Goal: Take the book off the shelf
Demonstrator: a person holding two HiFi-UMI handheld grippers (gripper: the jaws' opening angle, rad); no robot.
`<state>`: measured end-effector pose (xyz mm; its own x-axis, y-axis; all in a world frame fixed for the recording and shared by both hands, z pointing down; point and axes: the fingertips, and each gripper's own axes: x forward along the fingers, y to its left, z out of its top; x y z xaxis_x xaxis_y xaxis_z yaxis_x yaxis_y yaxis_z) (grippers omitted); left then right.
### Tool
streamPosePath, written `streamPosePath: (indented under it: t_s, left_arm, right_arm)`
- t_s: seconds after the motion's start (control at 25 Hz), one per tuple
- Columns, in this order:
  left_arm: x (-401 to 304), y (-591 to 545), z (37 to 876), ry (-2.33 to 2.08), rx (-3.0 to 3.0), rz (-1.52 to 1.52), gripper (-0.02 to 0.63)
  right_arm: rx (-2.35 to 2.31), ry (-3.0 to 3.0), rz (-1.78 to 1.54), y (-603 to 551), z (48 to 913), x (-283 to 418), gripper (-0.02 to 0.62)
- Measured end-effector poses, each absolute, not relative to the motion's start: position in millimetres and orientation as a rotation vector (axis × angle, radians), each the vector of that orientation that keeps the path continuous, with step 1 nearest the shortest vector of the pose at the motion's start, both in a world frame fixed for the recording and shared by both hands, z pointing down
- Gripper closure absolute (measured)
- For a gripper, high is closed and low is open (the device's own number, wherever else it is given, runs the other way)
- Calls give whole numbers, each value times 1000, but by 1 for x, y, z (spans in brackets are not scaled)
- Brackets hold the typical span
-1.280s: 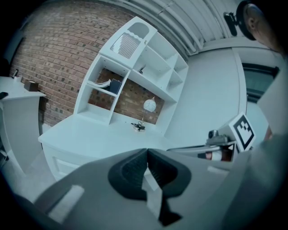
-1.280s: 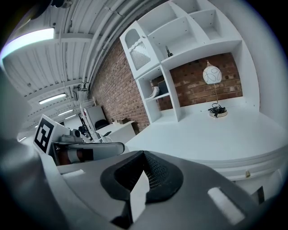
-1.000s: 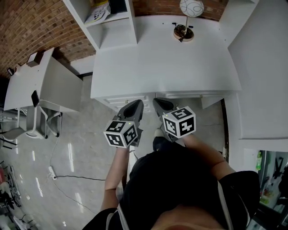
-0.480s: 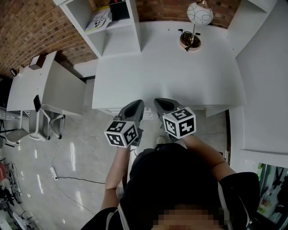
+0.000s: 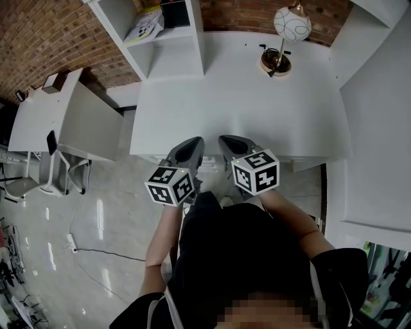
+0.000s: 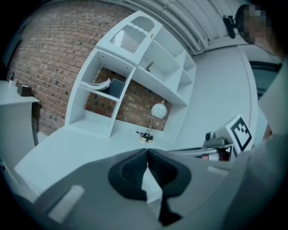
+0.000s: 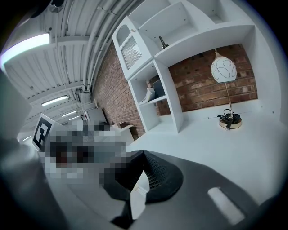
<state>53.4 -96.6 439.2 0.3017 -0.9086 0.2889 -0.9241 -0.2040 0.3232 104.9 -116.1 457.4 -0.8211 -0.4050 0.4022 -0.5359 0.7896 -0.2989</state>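
White desk (image 5: 244, 96) lies ahead of both tips. Shelf unit (image 5: 173, 54) stands beyond, to their left. Left gripper (image 5: 188, 151) and right gripper (image 5: 234, 148) are side by side, jaws clenched, empty. Pale book (image 5: 144, 24) and dark book (image 5: 174, 11) sit on the shelf, well apart from the fingers.

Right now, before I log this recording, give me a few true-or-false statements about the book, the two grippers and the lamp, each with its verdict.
1. A white paper book lies on a ledge of the white shelf unit. True.
2. The left gripper has its jaws closed on that book. False: its jaws are shut on nothing, by the near edge of the white desk, far from the shelf.
3. The right gripper has its jaws wide open. False: they are shut, with nothing between them.
4. The white-globed lamp with a brass base stands on the desk. True.
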Motion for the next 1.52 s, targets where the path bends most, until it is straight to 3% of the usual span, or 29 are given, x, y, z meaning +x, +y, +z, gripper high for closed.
streamPosePath:
  t_s: [0.44, 1.52]
  left_arm:
    - [27, -126, 432, -1590, 2195, 33, 600]
    - [-136, -206, 414, -1511, 2264, 44, 600]
  right_arm:
    - [788, -2657, 537, -143, 452, 82, 597]
    - [920, -2606, 515, -225, 435, -74, 597]
